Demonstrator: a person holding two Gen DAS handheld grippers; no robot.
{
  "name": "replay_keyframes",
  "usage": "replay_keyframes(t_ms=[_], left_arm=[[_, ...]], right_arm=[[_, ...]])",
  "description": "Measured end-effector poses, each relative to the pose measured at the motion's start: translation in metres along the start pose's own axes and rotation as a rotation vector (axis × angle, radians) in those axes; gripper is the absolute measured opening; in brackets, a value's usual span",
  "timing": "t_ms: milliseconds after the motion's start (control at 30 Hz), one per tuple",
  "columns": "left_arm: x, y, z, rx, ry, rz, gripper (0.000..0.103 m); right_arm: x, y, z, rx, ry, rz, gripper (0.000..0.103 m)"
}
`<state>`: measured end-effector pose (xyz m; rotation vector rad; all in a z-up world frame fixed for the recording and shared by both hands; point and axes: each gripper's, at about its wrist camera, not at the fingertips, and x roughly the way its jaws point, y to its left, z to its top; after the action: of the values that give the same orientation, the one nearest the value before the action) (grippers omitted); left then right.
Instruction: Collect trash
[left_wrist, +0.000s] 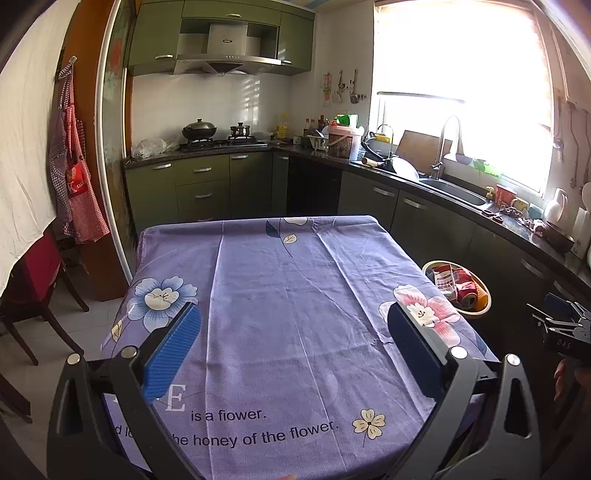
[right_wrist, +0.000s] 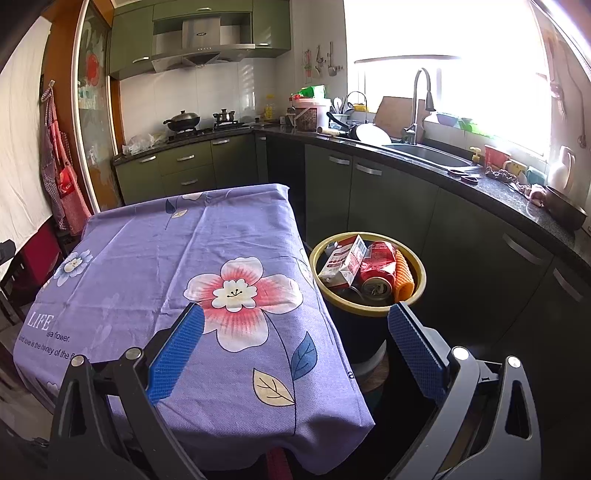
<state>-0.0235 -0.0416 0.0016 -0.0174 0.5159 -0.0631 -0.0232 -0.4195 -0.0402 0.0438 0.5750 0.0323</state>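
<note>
The left gripper (left_wrist: 293, 339) hangs wide open and empty over the purple floral tablecloth (left_wrist: 288, 295). The right gripper (right_wrist: 295, 343) is likewise spread open, holding nothing, over the table's right edge. Ahead of its right finger, beside the table, stands the yellow-rimmed bin (right_wrist: 419, 291), containing a crushed red can (right_wrist: 376, 271), a carton (right_wrist: 341, 264) and an orange wrapper (right_wrist: 402, 275).

Purple floral tablecloth (left_wrist: 288, 295), wok (left_wrist: 199, 130) on stove, sink faucet (left_wrist: 445, 144), hanging apron (left_wrist: 75, 166)

a home kitchen: green cabinets (left_wrist: 201, 184), range hood (left_wrist: 227, 55), stove (left_wrist: 221, 142), sink (left_wrist: 456, 194)
</note>
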Motion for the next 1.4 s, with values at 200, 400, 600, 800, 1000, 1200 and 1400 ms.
replay_keyframes(t_ms=[200, 400, 600, 800, 1000, 1200, 1400], left_arm=[[0.0009, 0.0004, -0.0011, 0.0, 0.004, -0.003, 0.096], [0.0033, 0.0011, -0.0032, 0.002, 0.01, -0.004, 0.096], [0.004, 0.0026, -0.0055, -0.002, 0.012, -0.012, 0.096], [0.0046, 0.0023, -0.0054, 0.002, 0.019, -0.015, 0.096], [0.0055, 0.0013, -0.0045, 0.007, 0.025, -0.017, 0.096], [0.0063, 0.0013, -0.0043, 0.009, 0.029, -0.022, 0.096], [0.0066, 0.0002, -0.0037, 0.013, 0.034, -0.025, 0.096]], right_arm=[[0.0008, 0.0007, -0.0004, 0.002, 0.003, 0.001, 0.098], [0.0028, 0.0028, -0.0019, 0.003, 0.006, 0.004, 0.098], [0.0037, 0.0036, -0.0029, 0.004, 0.007, 0.005, 0.098], [0.0053, 0.0055, -0.0041, 0.005, 0.011, 0.005, 0.098], [0.0061, 0.0048, -0.004, 0.006, 0.012, 0.006, 0.098], [0.0063, 0.0059, -0.0044, 0.006, 0.012, 0.006, 0.098], [0.0073, 0.0056, -0.0047, 0.005, 0.014, 0.008, 0.098]])
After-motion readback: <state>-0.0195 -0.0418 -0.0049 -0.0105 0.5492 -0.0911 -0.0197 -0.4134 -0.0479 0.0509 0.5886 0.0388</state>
